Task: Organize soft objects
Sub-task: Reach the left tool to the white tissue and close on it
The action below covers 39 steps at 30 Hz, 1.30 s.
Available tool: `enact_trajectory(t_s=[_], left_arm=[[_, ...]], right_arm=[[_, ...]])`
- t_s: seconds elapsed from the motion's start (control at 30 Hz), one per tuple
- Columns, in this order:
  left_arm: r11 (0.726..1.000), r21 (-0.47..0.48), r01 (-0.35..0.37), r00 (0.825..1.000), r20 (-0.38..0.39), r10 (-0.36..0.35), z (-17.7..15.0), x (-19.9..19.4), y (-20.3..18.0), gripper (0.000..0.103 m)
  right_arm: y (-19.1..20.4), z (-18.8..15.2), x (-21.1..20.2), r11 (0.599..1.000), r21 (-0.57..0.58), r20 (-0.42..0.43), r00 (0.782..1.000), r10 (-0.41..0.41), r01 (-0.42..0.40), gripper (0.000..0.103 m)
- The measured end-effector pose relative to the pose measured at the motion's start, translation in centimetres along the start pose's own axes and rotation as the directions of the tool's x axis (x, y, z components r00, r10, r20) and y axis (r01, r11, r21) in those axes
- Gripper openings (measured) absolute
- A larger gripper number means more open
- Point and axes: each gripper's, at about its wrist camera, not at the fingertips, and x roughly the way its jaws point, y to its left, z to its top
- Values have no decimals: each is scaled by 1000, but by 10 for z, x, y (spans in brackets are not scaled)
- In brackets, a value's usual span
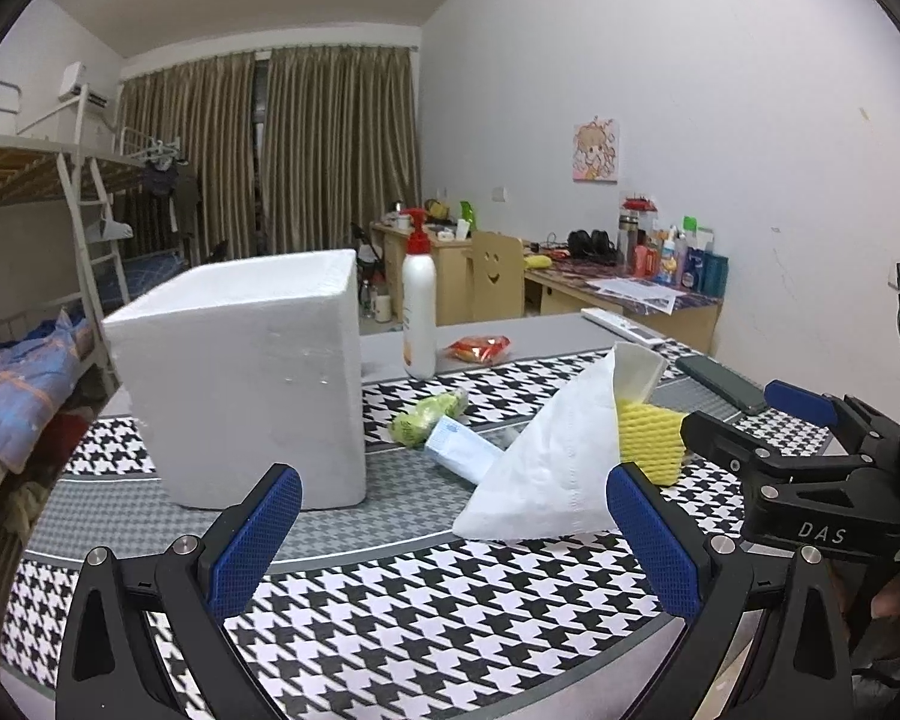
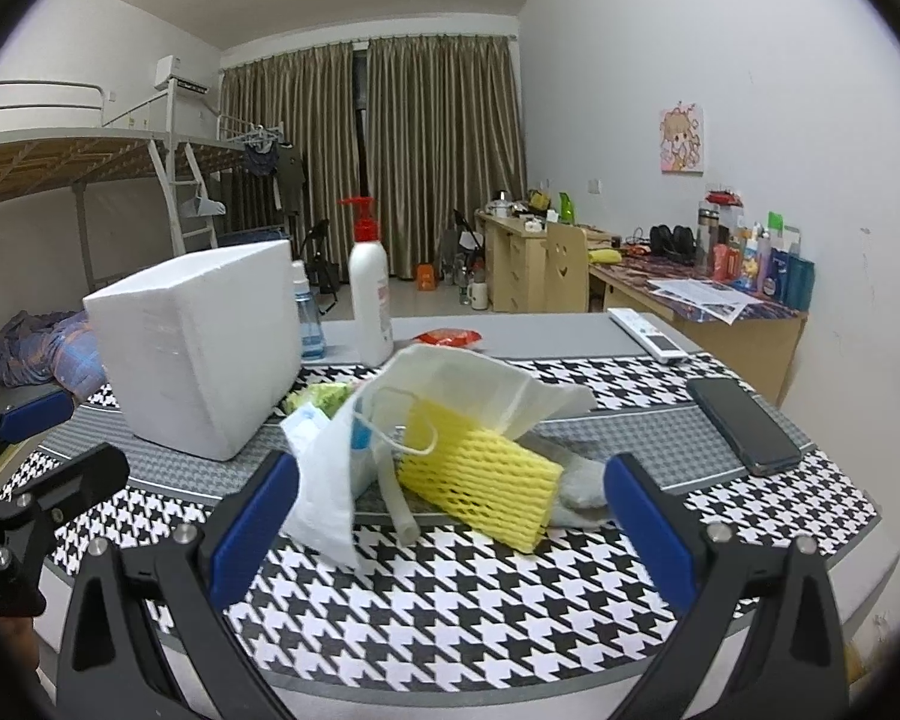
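Observation:
A white foam box [image 1: 240, 378] [image 2: 204, 348] stands on the houndstooth table. Right of it lies a heap of soft things: a white tissue [image 1: 552, 468] [image 2: 324, 498], a yellow foam net sleeve [image 1: 648, 438] [image 2: 480, 480], a white face mask [image 2: 456, 384], a grey sock [image 2: 582, 480], a blue-white packet [image 1: 459, 450] and a green crumpled item [image 1: 426, 414] [image 2: 324, 396]. My left gripper [image 1: 456, 540] is open in front of the tissue, holding nothing. My right gripper [image 2: 456, 516] is open just before the yellow sleeve, empty. The right gripper [image 1: 768, 420] also shows at the right edge of the left wrist view.
A white pump bottle [image 1: 419, 306] [image 2: 371, 294], a blue spray bottle [image 2: 309, 312] and a red snack packet [image 1: 480, 349] stand behind the heap. A black phone [image 2: 744, 426] and a white remote [image 2: 648, 336] lie to the right. Bunk beds and desks fill the room behind.

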Motion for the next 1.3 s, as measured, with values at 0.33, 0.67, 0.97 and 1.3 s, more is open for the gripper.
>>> enact_trajectory(t_s=[0.33,0.67,0.97,1.3], left_arm=[[998,23,61,996,-60,-60,6,33,-13,100],[989,70,134,984,-126,-124,5,62,-36,90],[983,98,156,973,-186,-136,5,87,-50,78],[978,110,178,961,-235,-148,3,110,-59,54]], right_arm=[[-16,-2,21,1000,15,-48,998,-26,27,97],[-37,-10,38,998,47,-96,995,-32,36,91],[-51,-13,48,996,77,-113,993,-26,35,90],[-58,-15,55,995,96,-128,992,-14,26,91]])
